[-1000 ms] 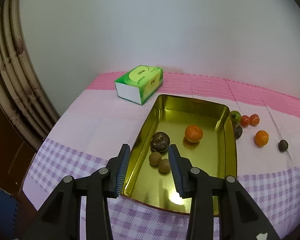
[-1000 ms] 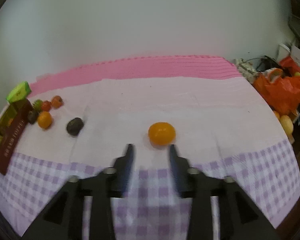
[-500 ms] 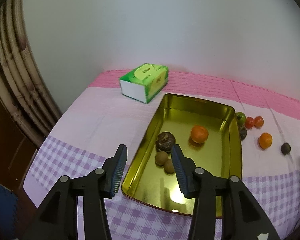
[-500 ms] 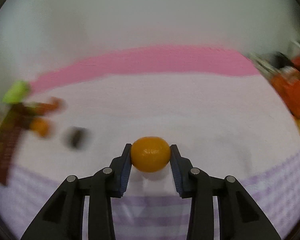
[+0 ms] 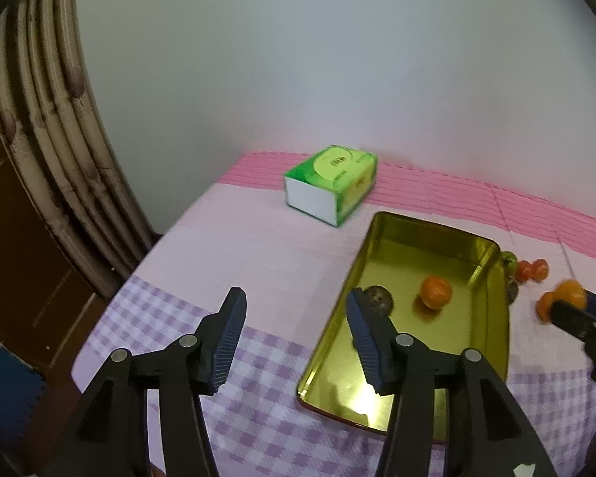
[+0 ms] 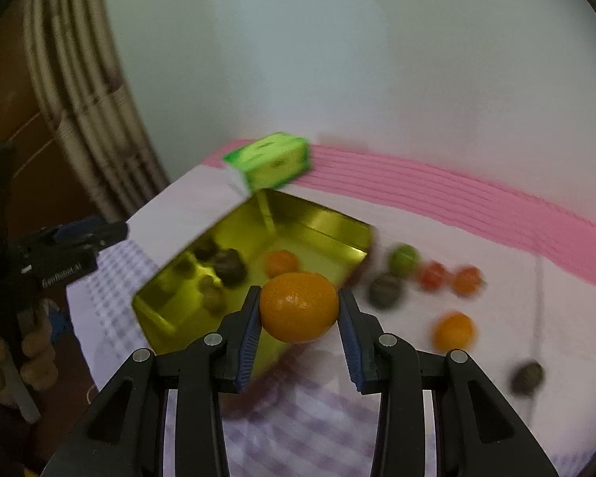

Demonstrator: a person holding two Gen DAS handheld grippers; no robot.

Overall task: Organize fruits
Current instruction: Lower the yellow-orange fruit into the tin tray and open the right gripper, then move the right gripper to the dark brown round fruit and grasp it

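Note:
My right gripper (image 6: 298,306) is shut on a small orange fruit (image 6: 298,306) and holds it in the air over the near right corner of the gold tin tray (image 6: 318,222). The left wrist view shows this gripper (image 5: 576,310) and its fruit (image 5: 570,292) beside the tray's right wall (image 5: 496,318). Inside the tray lie an orange (image 5: 436,291) and a dark brown fruit (image 5: 381,298); other small brown ones are blurred. My left gripper (image 5: 294,298) hangs over the cloth left of the tray. Its jaws are opening with nothing between them.
Loose fruits lie right of the tray: a green one (image 6: 404,258), two red ones (image 6: 433,274), a dark one (image 6: 384,289), an orange (image 6: 453,330) and a dark ball (image 6: 528,375). A green tissue box (image 5: 331,183) stands behind the tray. Curtains hang left.
My right gripper shut on the orange fruit and swung it left from the open cloth to the tray. My left gripper widened and drew back to the left, off the tray.

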